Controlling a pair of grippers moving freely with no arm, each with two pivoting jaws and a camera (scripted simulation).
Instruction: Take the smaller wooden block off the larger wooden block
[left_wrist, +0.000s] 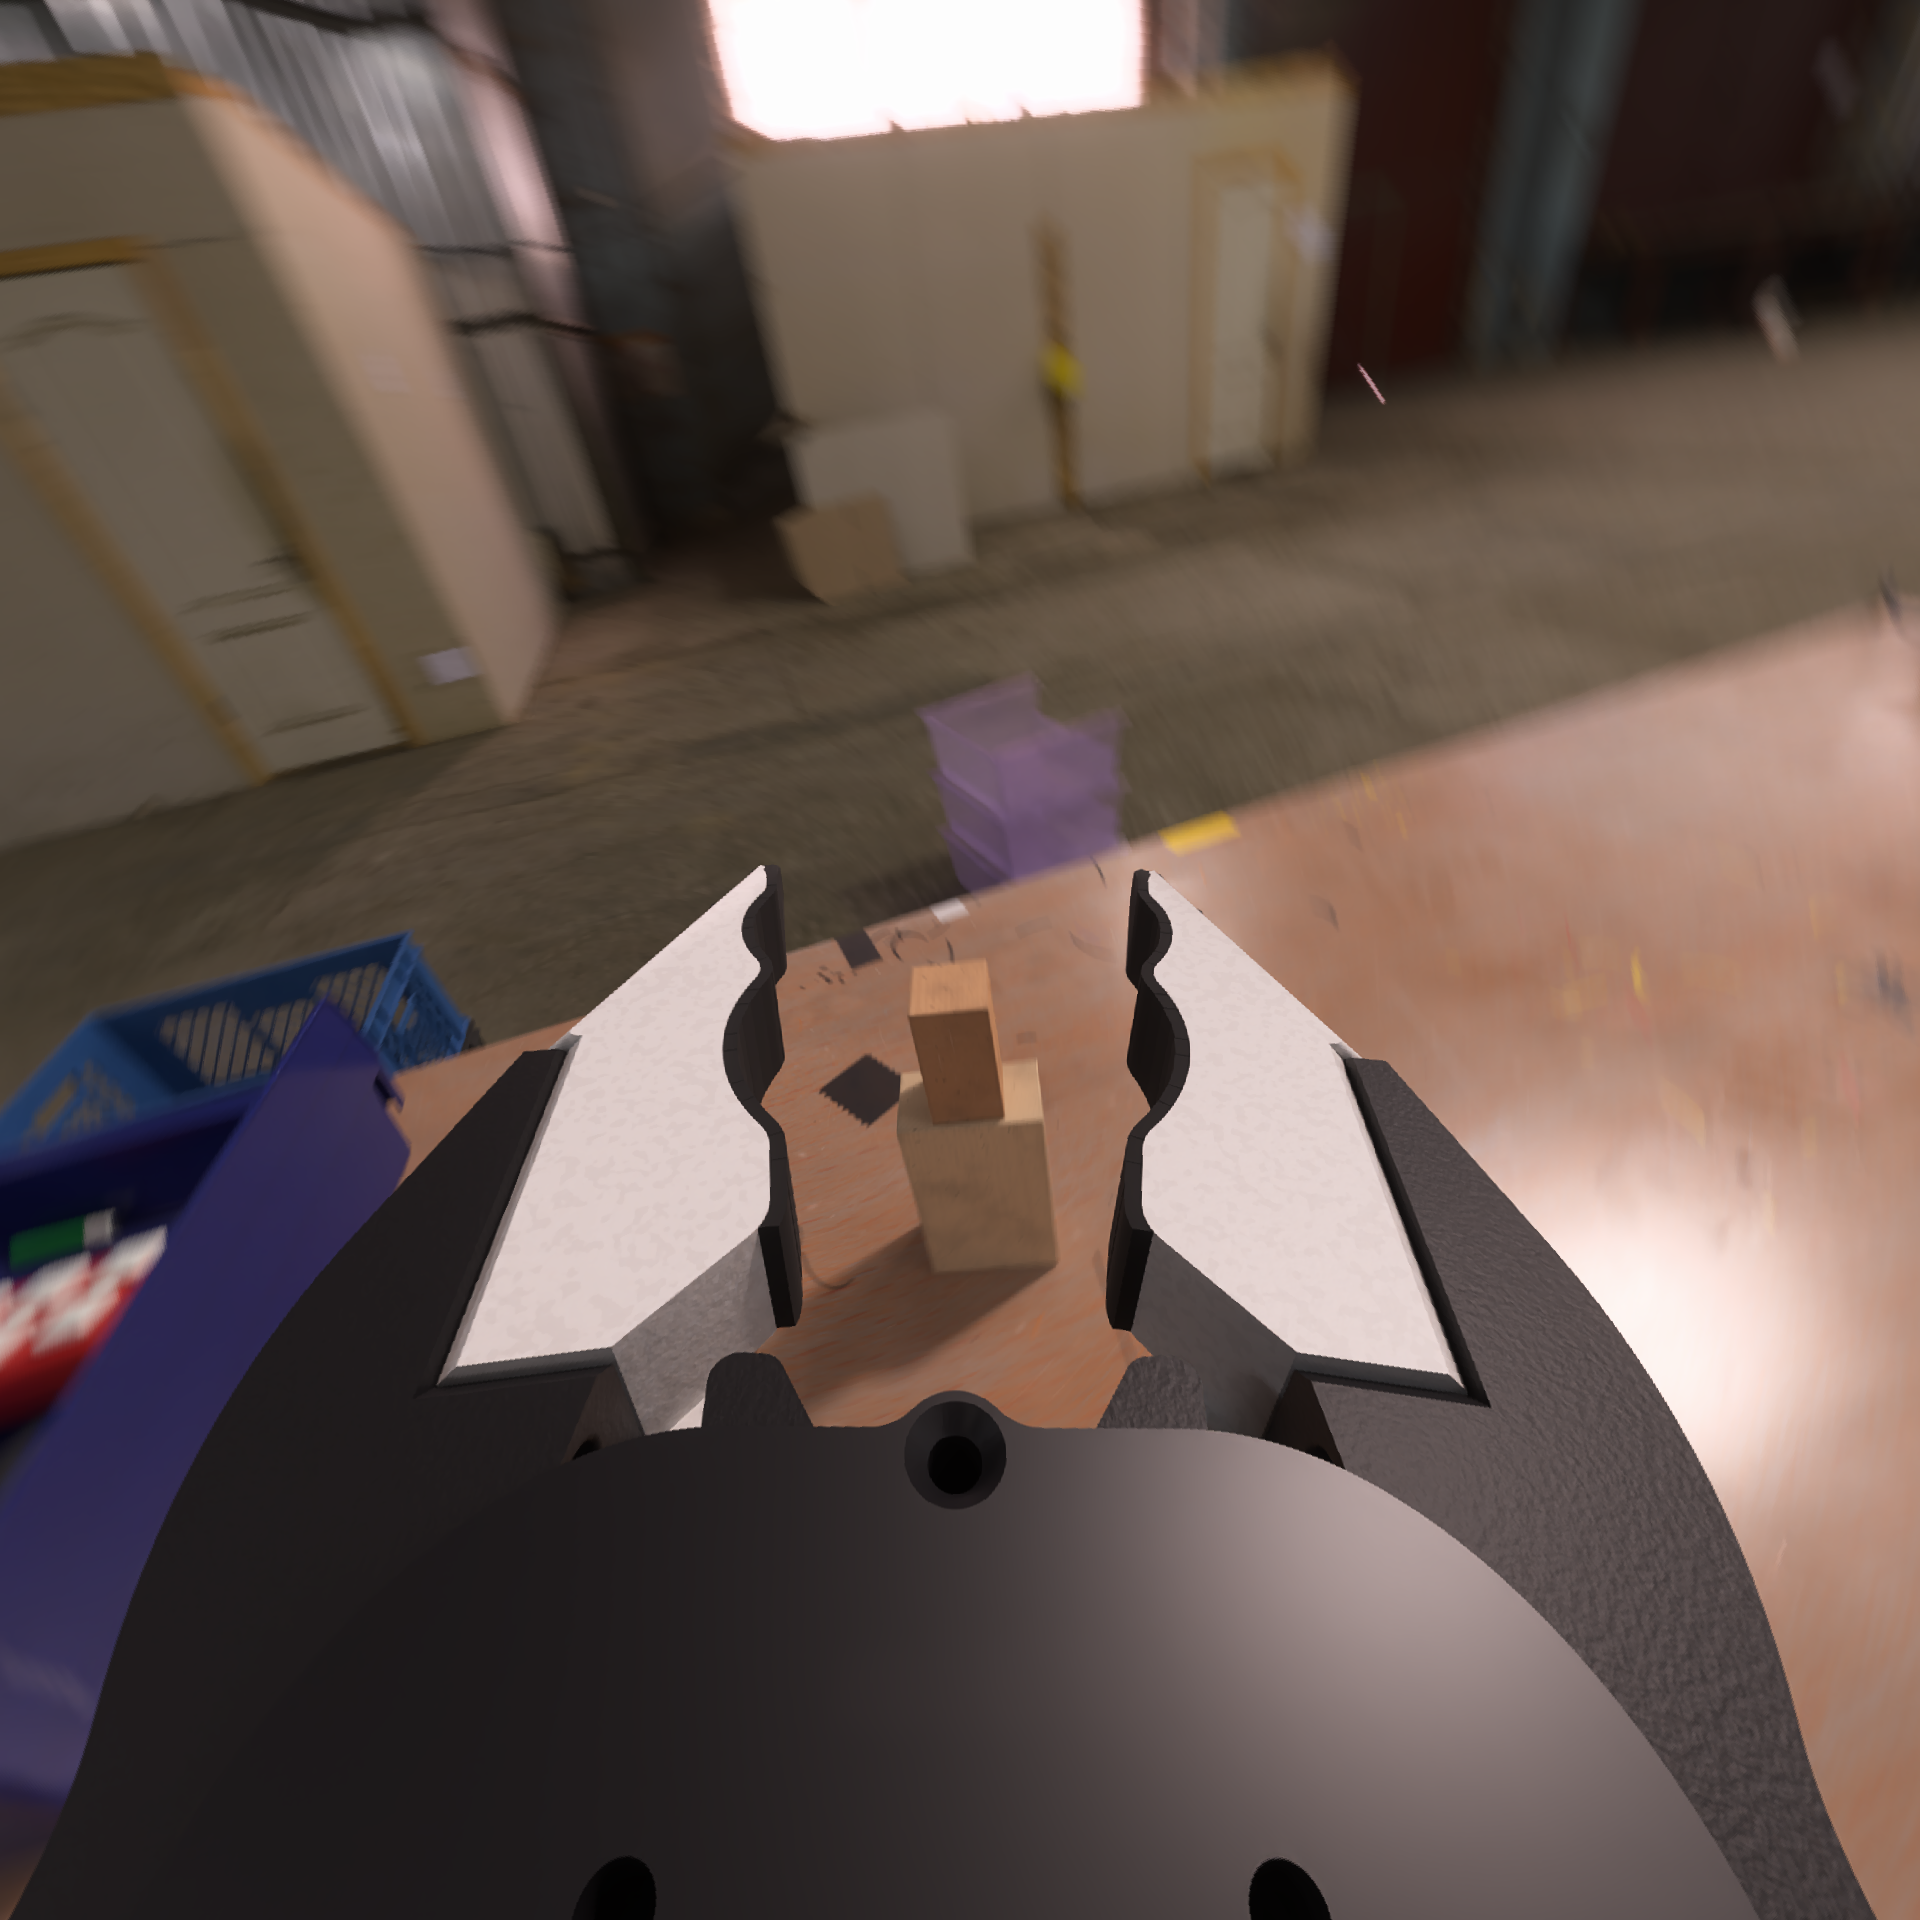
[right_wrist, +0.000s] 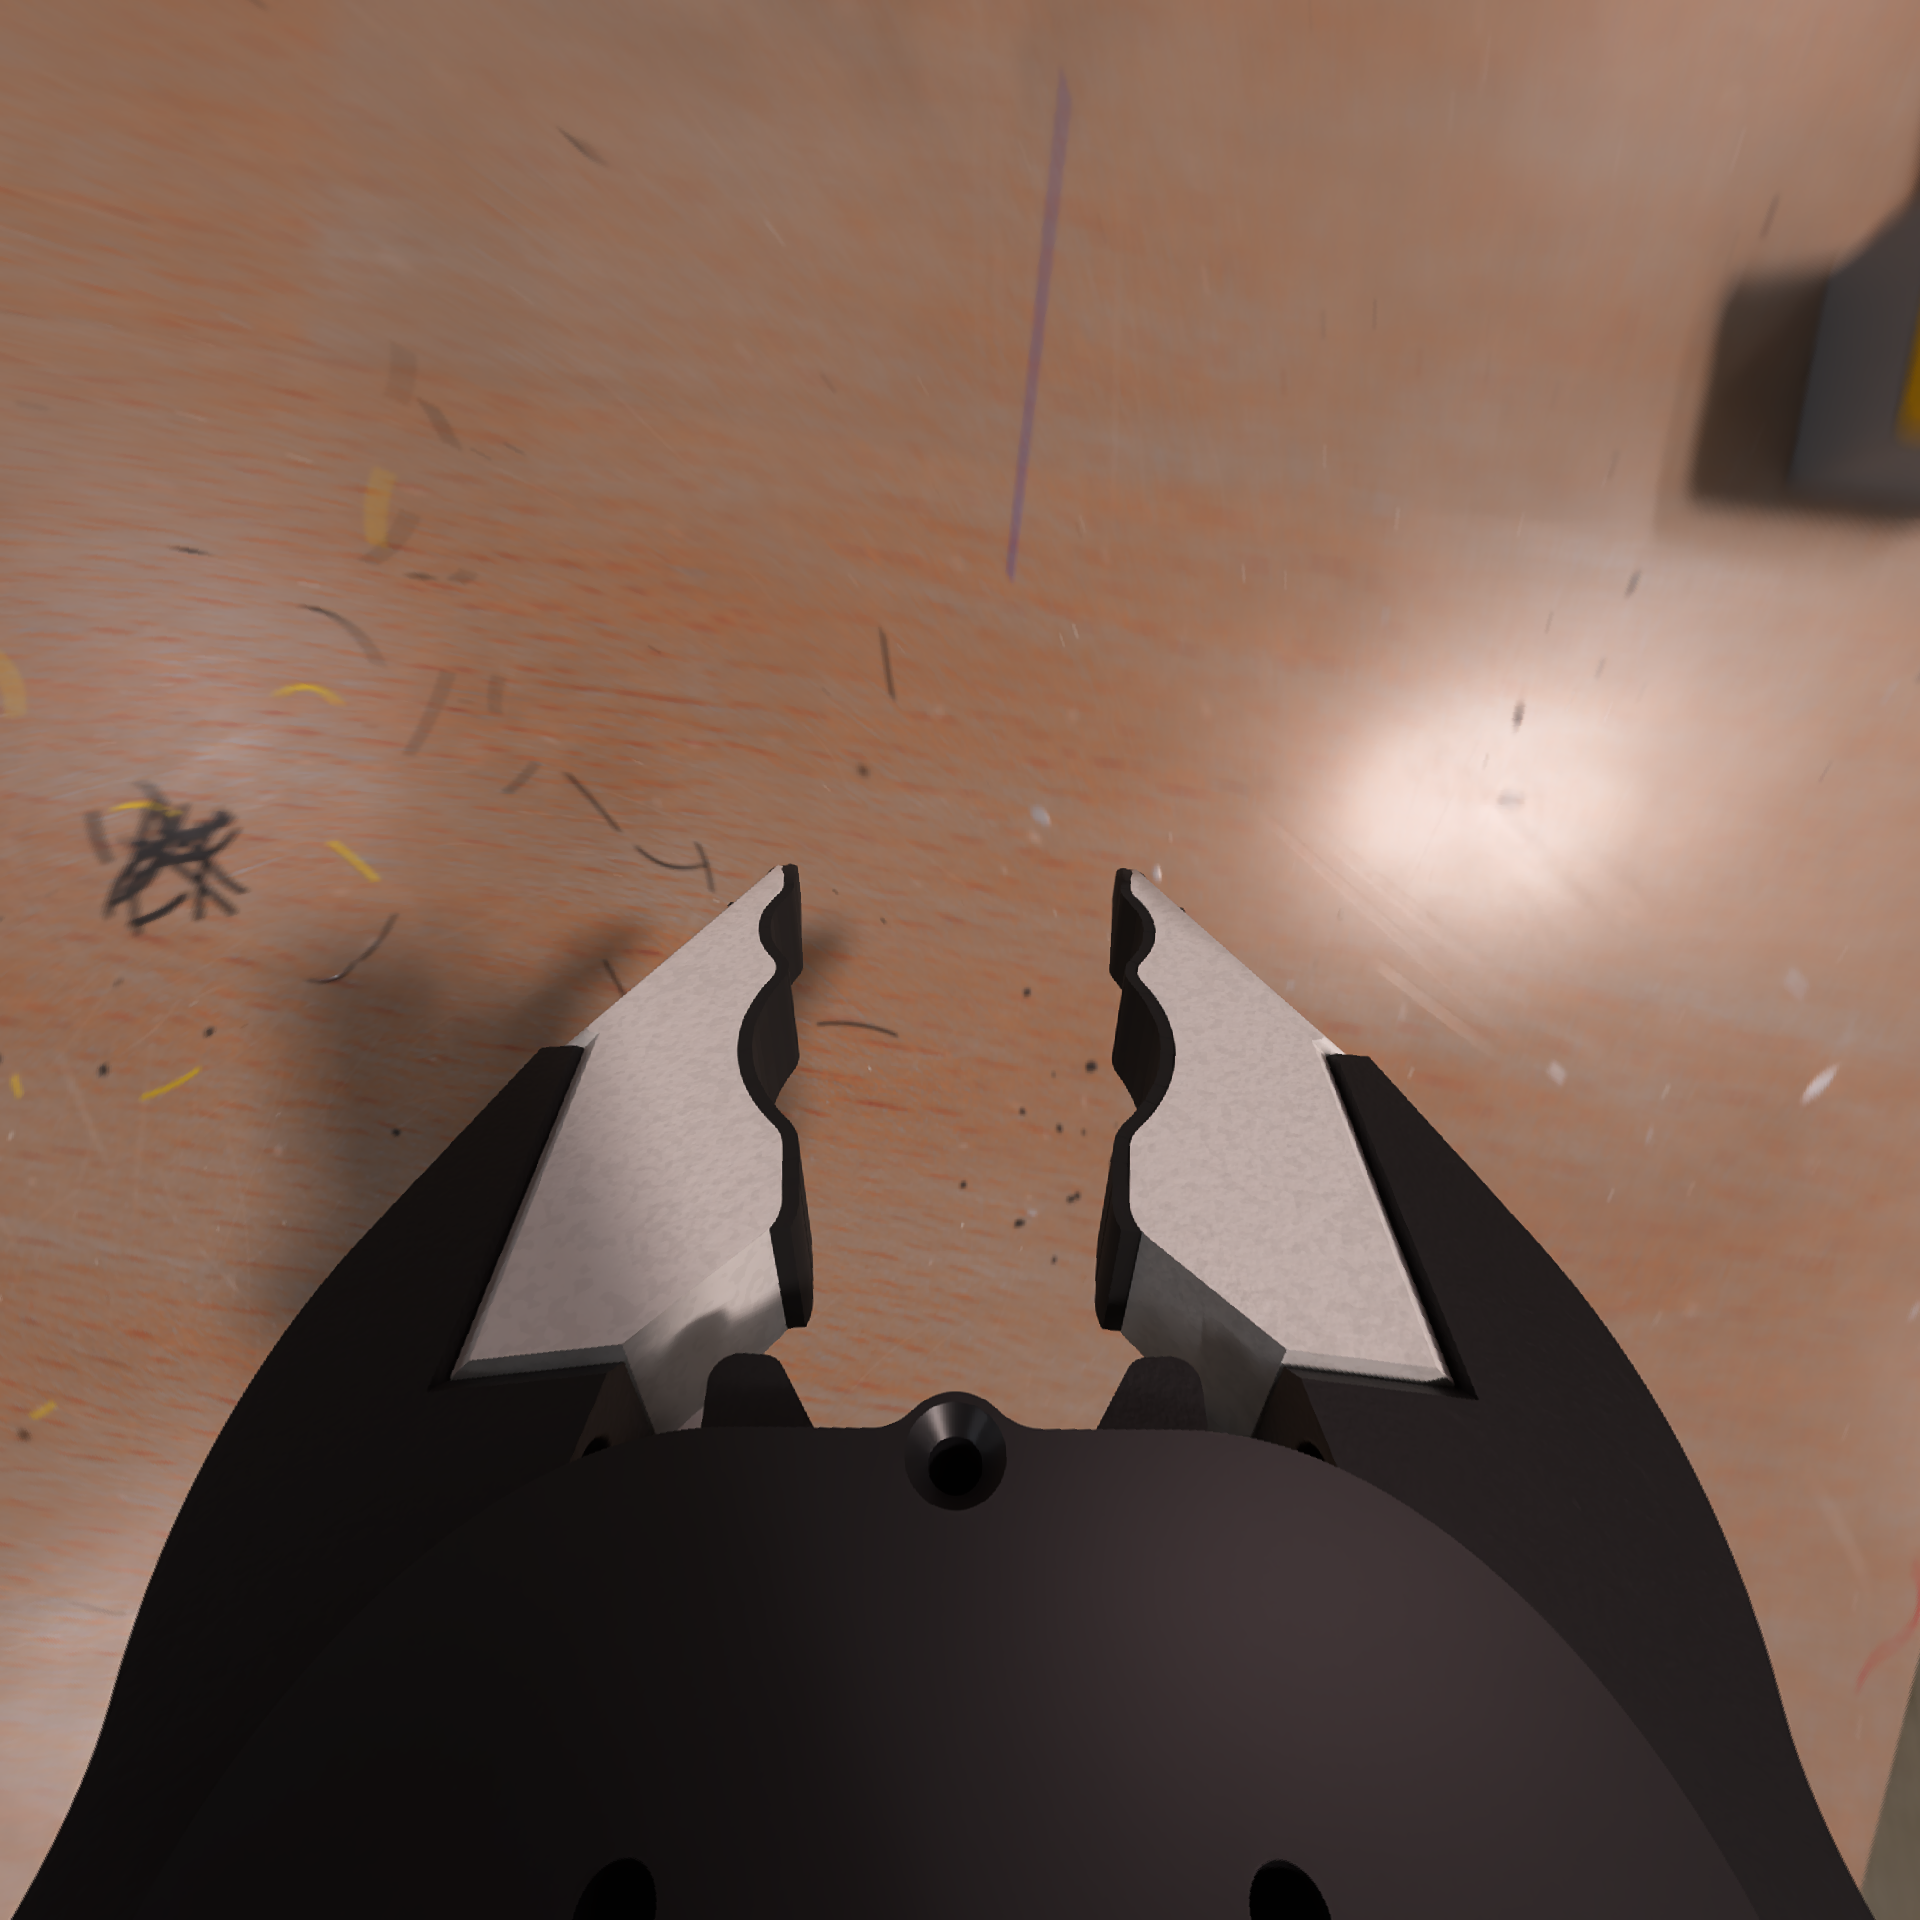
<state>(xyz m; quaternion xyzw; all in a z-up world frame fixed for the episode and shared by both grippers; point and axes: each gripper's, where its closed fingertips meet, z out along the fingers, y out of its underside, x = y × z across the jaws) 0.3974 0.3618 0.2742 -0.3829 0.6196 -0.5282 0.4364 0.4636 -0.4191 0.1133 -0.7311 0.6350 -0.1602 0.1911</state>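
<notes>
In the left wrist view a small, darker wooden block (left_wrist: 954, 1039) stands on top of a larger pale wooden block (left_wrist: 977, 1179) on the brown wooden table (left_wrist: 1455, 1039). My left gripper (left_wrist: 956, 894) is open and empty. The stacked blocks show between its two fingers, some way ahead of the tips. My right gripper (right_wrist: 956, 888) is open and empty, pointing down at bare tabletop (right_wrist: 935, 416). Neither block shows in the right wrist view.
A dark blue box (left_wrist: 156, 1299) and a blue slatted crate (left_wrist: 270, 1018) sit at the left by the table's corner. A translucent purple bin (left_wrist: 1023, 790) stands beyond the table's far edge. A dark grey object (right_wrist: 1818, 405) lies at the right in the right wrist view.
</notes>
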